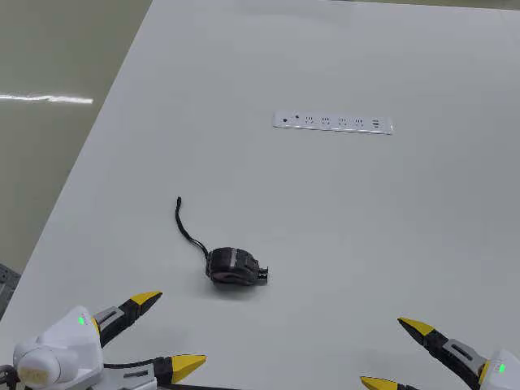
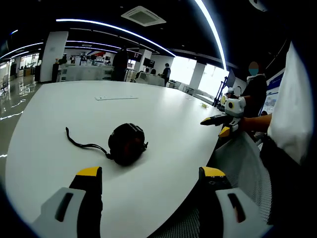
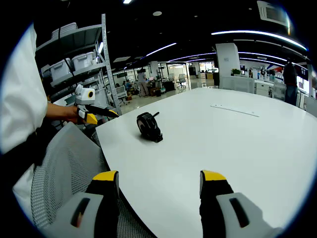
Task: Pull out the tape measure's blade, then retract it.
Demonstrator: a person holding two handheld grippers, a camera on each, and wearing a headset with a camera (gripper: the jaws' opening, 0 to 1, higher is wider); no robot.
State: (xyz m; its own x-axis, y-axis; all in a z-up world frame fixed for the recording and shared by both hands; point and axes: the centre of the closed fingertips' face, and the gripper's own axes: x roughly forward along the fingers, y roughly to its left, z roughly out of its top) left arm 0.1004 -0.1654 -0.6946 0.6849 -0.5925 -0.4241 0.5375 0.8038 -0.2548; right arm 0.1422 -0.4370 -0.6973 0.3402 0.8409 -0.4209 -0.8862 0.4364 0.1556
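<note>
While nothing is held: left gripper (image 1: 172, 329) and right gripper (image 1: 388, 352) both spread wide.
Small black round tape measure (image 1: 234, 266): nearer the left gripper.
Blade tip (image 1: 264, 274): faces the right gripper's side.

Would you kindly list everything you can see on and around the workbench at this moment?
table: one, white, spanning the head view.
tape measure: one, black, on the table near the front edge, blade not pulled out.
strap: one, black, trailing from the tape measure toward the far left.
power strip: one, white, flat on the table farther back.
chair: one, grey mesh, at the table's near edge.
left gripper: one, white with yellow-tipped black jaws, open, lower left.
right gripper: one, same colours, open, lower right.
</note>
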